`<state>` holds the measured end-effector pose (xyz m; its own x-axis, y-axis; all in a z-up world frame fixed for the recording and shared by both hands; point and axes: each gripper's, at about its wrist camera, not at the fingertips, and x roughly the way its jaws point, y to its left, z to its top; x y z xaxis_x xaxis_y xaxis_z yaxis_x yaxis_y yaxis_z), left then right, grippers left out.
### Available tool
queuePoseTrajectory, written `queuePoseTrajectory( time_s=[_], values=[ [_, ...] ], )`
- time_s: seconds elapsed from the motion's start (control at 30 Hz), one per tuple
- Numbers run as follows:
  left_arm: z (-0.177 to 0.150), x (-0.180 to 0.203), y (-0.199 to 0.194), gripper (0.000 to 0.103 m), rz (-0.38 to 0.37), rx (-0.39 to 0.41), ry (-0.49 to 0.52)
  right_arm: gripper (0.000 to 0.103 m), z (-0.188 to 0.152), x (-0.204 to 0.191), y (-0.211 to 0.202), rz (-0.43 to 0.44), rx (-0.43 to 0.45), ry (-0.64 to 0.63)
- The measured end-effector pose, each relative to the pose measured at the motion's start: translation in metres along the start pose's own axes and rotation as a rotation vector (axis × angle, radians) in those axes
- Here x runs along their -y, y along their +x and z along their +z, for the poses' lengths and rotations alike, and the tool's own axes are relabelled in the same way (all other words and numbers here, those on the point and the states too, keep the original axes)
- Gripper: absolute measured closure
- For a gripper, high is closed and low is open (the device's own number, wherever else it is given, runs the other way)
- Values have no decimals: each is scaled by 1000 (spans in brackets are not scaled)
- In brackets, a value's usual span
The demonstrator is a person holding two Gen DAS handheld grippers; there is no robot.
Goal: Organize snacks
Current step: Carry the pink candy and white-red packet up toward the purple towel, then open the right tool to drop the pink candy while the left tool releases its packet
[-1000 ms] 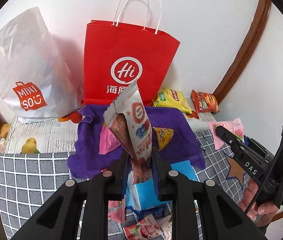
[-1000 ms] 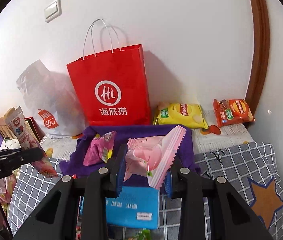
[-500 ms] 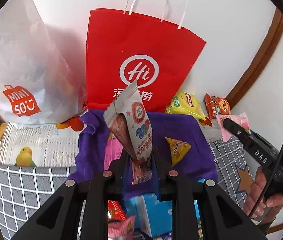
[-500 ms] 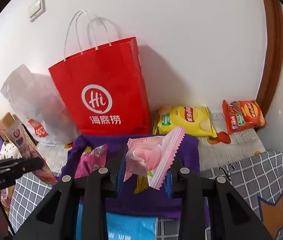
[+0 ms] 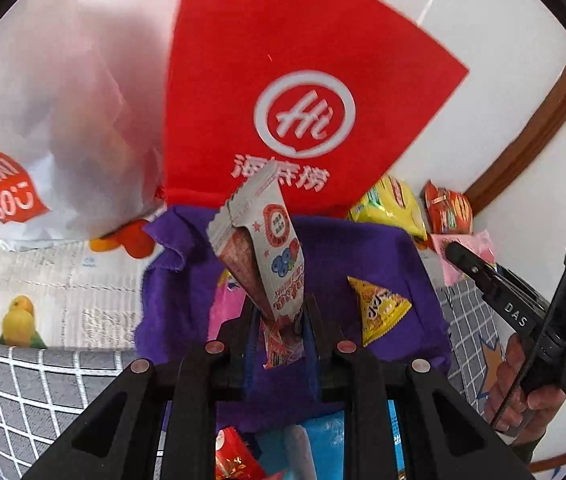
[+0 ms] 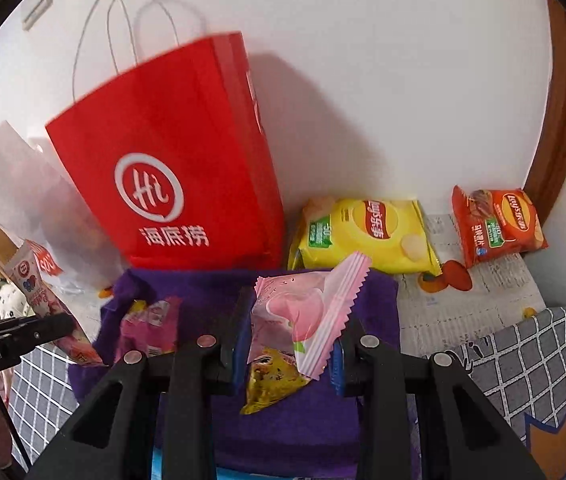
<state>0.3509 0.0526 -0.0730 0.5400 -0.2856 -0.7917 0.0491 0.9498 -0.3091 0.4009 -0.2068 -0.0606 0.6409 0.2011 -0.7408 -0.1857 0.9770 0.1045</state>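
Note:
My left gripper (image 5: 281, 316) is shut on a tall white and red snack stick packet (image 5: 267, 252), held upright over the purple cloth (image 5: 363, 248). On that cloth lie a yellow triangular snack (image 5: 379, 308) and a pink packet (image 5: 225, 308). My right gripper (image 6: 291, 340) is shut on a pink puffed snack packet (image 6: 303, 312) above the same purple cloth (image 6: 211, 292), where a pink packet (image 6: 151, 328) and a yellow snack (image 6: 271, 384) lie. The right gripper (image 5: 459, 254) with its pink packet shows at the right of the left wrist view; the left gripper (image 6: 59, 326) shows at the left of the right wrist view.
A red paper bag (image 6: 175, 168) and a white plastic bag (image 5: 43, 120) stand against the wall behind the cloth. A yellow crisp bag (image 6: 367, 232) and an orange crisp bag (image 6: 499, 224) lie to the right. A blue packet (image 5: 319, 448) lies near my left gripper, on grey checked cloth (image 6: 535, 356).
Both grippers have moved forward and lower toward the red bag and purple cloth, each keeping its packet. The bags now fill more of both views.

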Motion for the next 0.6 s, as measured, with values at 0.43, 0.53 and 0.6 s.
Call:
queuePoseTrajectory(
  time_s=[0.43,0.53,0.6],
  values=[
    [-19,22,36,83,-28,-129,63,70,-18,-8,44,-19,-165,-55],
    [-20,20,42,83,-19,-145,52,70,-21,-8,50,-13,-195,-62],
    [-21,19,44,83,-13,-154,49,69,-22,-8,54,-13,-210,-67]
  ],
)
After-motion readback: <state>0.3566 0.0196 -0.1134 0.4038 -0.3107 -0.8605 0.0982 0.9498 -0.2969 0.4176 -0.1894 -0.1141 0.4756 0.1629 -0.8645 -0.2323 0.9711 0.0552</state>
